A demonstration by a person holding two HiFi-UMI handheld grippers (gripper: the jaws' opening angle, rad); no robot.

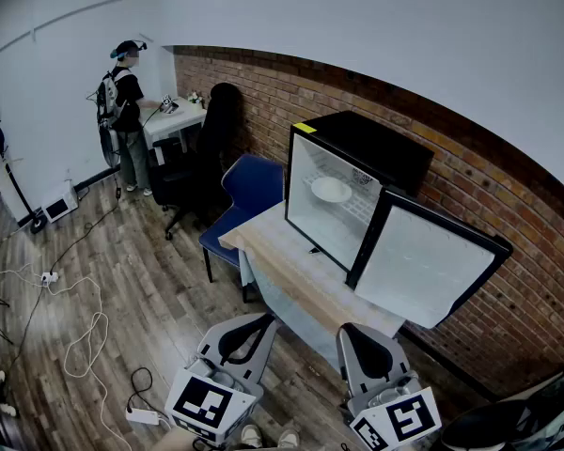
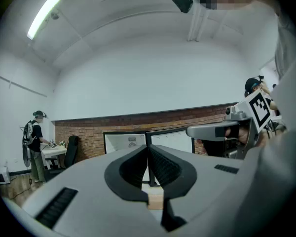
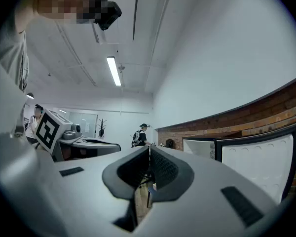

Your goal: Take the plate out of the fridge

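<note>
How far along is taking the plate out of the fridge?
Done: the fridge door stands open. In hand: nothing; left hand-held gripper and right hand-held gripper are shut, empty, short of the table. Left: the plate, on the fridge shelf, must be reached, gripped and lifted out.

Right gripper — cropped below, person tiny

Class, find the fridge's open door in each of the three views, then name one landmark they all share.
Head view: fridge door, right of centre.
Left gripper view: door just right of centre.
Right gripper view: door at far right.
Shared landmark: brick wall.
</note>
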